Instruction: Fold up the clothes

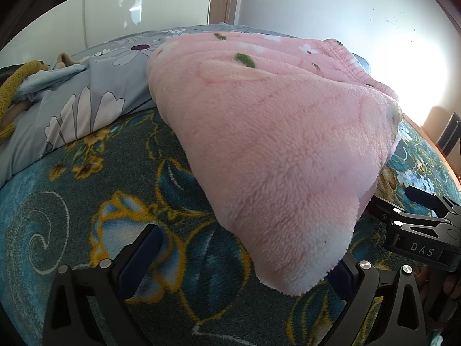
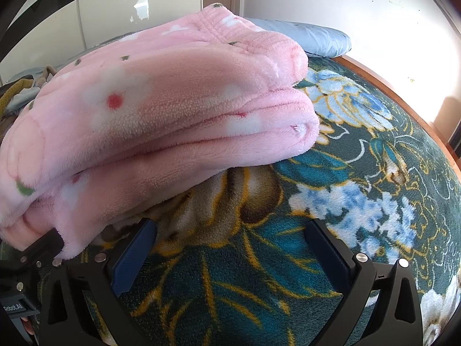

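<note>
Fingers point(image 2: 325, 248) just beside pink garment point(image 2: 161, 109)

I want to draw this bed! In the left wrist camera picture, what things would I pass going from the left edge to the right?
Mustard knitted garment → grey-blue daisy-print sheet → folded pink fleece garment → the right gripper at the right edge.
</note>
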### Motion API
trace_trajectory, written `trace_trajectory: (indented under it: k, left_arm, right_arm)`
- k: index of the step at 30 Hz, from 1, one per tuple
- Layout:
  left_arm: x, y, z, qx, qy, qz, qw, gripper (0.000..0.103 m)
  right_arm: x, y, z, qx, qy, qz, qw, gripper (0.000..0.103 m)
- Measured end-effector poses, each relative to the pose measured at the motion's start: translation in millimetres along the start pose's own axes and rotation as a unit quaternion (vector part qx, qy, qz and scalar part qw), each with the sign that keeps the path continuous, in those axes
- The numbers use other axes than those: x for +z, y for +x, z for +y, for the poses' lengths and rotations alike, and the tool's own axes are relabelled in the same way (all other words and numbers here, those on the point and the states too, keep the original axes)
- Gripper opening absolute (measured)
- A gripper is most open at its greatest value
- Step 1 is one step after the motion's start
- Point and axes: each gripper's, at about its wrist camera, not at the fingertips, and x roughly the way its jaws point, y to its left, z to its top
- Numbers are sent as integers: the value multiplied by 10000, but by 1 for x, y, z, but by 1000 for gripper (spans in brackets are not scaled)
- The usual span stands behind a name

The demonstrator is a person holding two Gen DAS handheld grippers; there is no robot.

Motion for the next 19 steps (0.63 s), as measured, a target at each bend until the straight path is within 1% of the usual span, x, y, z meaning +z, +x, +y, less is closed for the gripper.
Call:
trace_trajectory:
  k: [9, 19]
  left_arm:
    - [0, 0, 0, 6, 3, -5, 10000, 103]
    - [8, 7, 2, 3, 3, -19, 10000, 103]
  right_arm:
    - [2, 2, -2, 12, -2, 1, 10000, 103]
    - [2, 3, -3, 17, -6, -1, 10000, 103]
